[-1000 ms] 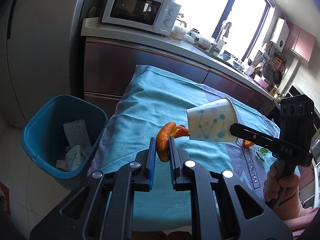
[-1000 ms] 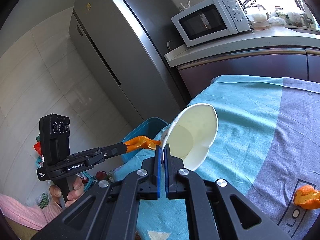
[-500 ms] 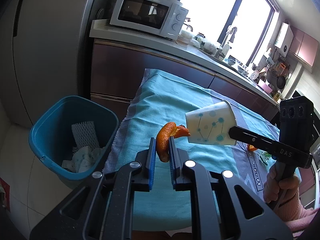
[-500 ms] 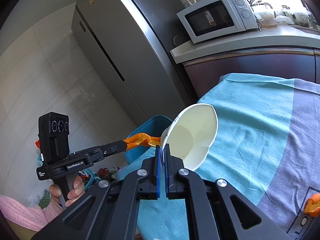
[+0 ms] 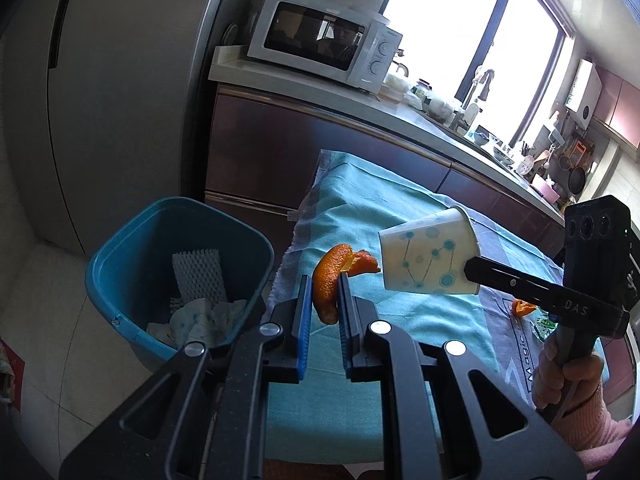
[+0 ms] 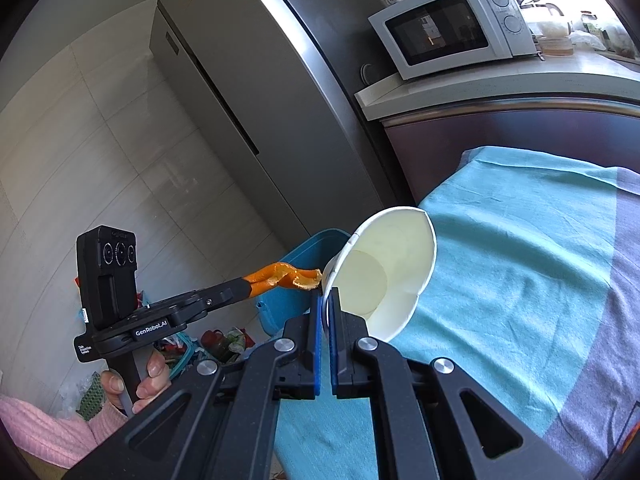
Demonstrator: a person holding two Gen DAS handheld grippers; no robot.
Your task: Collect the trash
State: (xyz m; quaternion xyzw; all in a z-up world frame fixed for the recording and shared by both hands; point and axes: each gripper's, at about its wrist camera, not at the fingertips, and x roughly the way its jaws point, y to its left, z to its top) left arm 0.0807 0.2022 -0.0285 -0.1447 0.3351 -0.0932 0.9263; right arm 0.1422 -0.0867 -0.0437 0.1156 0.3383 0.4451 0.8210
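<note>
Your left gripper stays clamped on the orange peel and your right gripper stays pinched on the rim of the paper cup, both loads hanging just above the near edge of the cloth-covered table. Over the last second the blue bin has slid nearer and more central in the left view. So you are carrying both towards it, with more peel waiting farther along the cloth.

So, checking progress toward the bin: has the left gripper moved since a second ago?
Yes. The blue bin sits nearer the left gripper now.
</note>
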